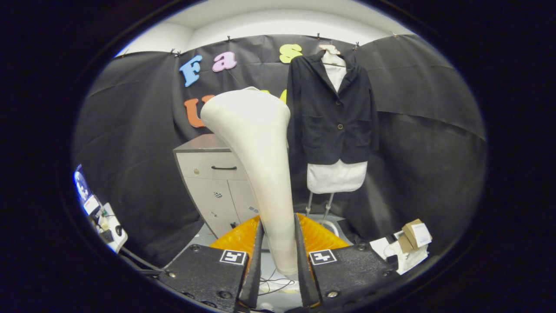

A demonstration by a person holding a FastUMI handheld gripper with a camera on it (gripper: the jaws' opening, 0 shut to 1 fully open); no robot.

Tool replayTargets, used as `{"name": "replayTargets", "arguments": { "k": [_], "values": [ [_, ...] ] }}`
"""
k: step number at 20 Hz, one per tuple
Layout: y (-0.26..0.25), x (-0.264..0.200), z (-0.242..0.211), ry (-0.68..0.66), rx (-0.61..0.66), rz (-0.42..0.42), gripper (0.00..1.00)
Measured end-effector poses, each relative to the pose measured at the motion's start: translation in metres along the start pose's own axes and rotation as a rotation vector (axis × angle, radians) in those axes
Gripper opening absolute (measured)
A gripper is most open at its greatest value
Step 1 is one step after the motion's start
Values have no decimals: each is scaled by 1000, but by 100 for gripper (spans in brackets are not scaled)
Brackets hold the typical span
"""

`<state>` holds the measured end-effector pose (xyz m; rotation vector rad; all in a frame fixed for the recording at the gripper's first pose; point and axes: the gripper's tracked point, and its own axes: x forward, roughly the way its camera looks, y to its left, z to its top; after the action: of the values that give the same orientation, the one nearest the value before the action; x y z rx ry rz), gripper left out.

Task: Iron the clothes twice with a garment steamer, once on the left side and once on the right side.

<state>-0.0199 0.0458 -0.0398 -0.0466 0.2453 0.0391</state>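
Booth: black cloth wall (130,130) hangs behind everything, pinned along its top edge under a pale ceiling; a pale floor shows low down between the things
Far left: a cluttered heap of small devices and cables (102,219) sits low at the left, too blurred to name; nothing on it can be read
Cabinet: a grey cabinet (213,182) with a dark top stands against the cloth, left of the steamer; one drawer with a dark handle above, two doors below; small stickers on the doors are too small to read
Tongs: the tongs (278,254) are closed on the steamer's handle, one finger pressing each side of it; a square black-and-white marker sits on each finger block, a pattern and no lettering
Garment steamer: the cream garment steamer (260,161) stands between the fingers; its long axis runs nearly upright, leaning a little to the left as it rises; the narrow handle is low in the grip and the broad flared head is at the top, turned away toward the cloth wall; no brand or writing shows on it
Clothes: a dark jacket (334,113) over a white shirt (336,176) hangs on a stand just right of the steamer and beyond it, well apart from the head; jacket buttoned, shirt hem showing below
Right floor: small cardboard boxes and white papers (408,243) lie low on the right; their labels are not legible
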Motion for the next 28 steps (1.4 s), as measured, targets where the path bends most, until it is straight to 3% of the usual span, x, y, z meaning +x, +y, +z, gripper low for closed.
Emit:
{"name": "replayTargets", "arguments": {
  "k": [28],
  "values": [
    [-7, -16, -12, 15, 32, -16, 39]
  ]
}}
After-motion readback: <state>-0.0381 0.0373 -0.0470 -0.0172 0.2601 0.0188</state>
